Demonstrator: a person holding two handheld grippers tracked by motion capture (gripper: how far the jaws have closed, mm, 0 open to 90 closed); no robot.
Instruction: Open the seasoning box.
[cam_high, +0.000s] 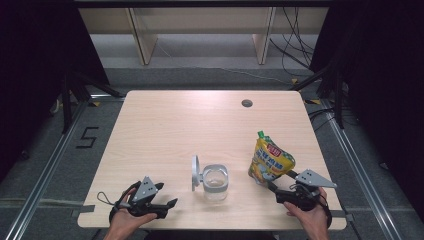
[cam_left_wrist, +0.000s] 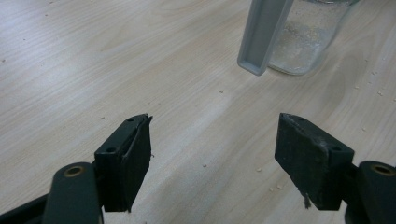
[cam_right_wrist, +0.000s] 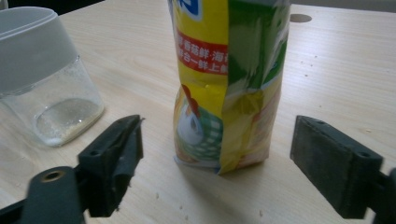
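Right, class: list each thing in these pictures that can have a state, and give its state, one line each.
Pouch: standing upright on the table, green cap on, not gripped.
Jar: upright, lid flipped open, a thin layer of grains at the bottom.
Left gripper: open, holding nothing, pointed towards the jar.
Right gripper: open, jaws either side of the pouch, not touching it.

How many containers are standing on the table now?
2. A clear jar with its lid flipped open stands near the table's front middle. A yellow pouch stands upright to its right, just ahead of the open right hand-held gripper.
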